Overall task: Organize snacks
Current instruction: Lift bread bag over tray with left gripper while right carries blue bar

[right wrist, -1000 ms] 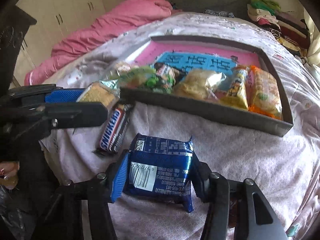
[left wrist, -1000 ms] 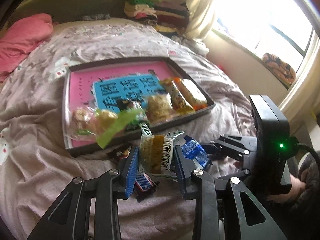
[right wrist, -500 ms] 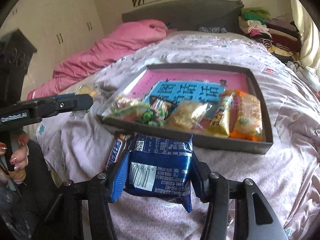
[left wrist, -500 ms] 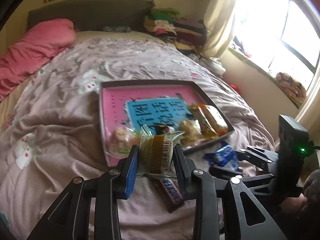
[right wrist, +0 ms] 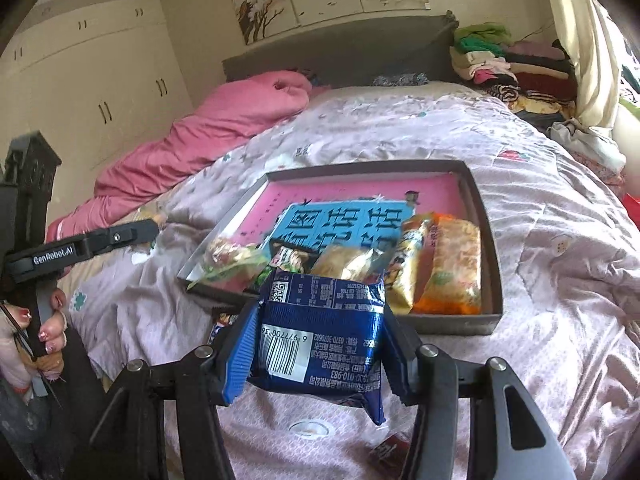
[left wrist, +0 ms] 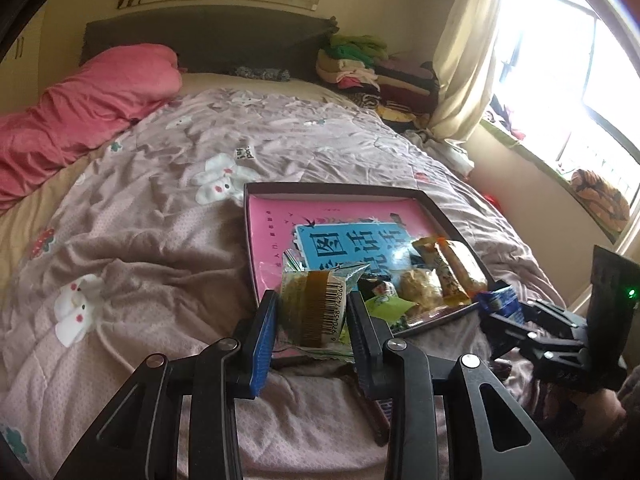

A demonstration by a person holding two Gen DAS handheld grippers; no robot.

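Both grippers lifted toward tray (right wrist: 494, 280), left gripper (left wrist: 312, 316) clamping clear snack packet (left wrist: 314, 308), right gripper (right wrist: 316, 344) clamping blue packet (right wrist: 320, 332)

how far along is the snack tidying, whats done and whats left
Partly done. Several packets, including an orange one, already lie along the near edge of the tray. In hand: the left gripper grips a clear-wrapped snack, and the right gripper grips a blue packet. Left: both of these, plus a chocolate bar on the bedspread.
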